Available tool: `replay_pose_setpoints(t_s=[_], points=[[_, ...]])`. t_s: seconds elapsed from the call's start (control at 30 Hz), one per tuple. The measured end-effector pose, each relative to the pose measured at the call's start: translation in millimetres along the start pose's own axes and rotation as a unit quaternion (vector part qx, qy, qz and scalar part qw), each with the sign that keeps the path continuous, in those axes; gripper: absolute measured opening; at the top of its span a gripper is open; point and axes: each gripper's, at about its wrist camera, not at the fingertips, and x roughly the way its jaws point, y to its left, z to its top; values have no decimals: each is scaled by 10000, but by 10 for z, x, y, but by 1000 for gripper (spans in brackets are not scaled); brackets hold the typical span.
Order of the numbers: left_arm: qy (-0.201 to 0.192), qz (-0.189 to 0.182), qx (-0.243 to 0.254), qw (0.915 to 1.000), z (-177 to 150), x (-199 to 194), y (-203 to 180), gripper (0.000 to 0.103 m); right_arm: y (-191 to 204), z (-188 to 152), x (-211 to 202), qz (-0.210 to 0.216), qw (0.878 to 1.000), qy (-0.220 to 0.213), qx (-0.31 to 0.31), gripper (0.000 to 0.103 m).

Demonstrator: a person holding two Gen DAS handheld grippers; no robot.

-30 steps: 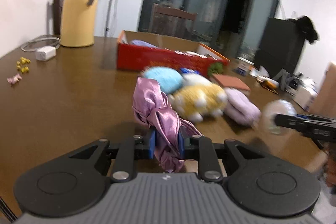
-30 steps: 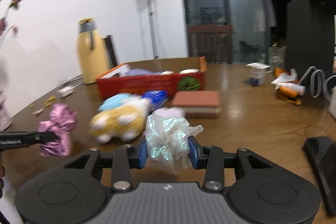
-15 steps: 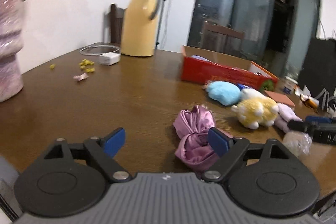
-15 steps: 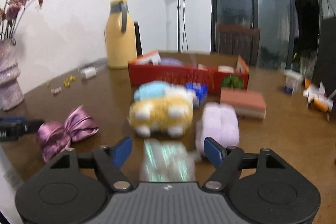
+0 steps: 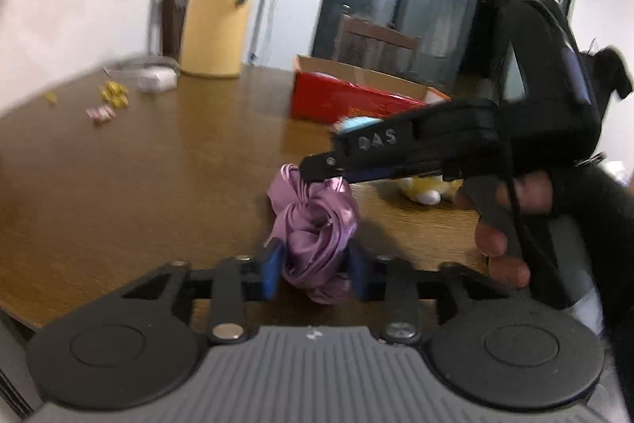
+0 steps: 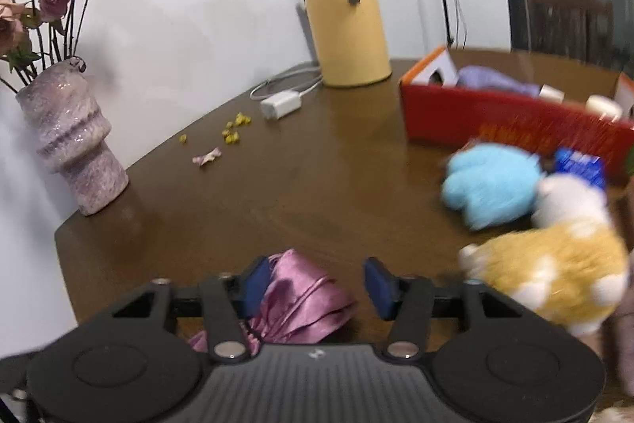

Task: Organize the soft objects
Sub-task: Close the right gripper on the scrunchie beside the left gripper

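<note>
Only right view shows vase [image 6: 67, 134]; both jaws closing around satin bow [image 5: 313, 225].

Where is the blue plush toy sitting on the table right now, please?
In the right wrist view the blue plush toy lies at the right on the wooden table, just in front of the red box and touching the yellow and white plush toy.

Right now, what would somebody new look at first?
Probably the shiny purple satin scrunchie near the table's front edge, squeezed in the left gripper as its fingers have just closed. The right gripper reaches over it from the right. Behind stand a yellow thermos jug and a red box.
</note>
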Motion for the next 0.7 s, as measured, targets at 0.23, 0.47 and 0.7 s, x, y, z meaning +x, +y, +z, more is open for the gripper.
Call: replay_pose_setpoints(t_s=[0.23,0.47,0.7], points=[[-72,-199,-252,9995,10,10,131,29,-76,-483,-547,-695,9954,-515,406,13],[-19,-1755,-739,9817,41,-269,162,68,-79,-874,-807,-1338,9850,-895,617,13],[605,-1035,-249,9925,-135,0,-122,55,-29,-1084,-879,-1362,9831,-1005,694,13]])
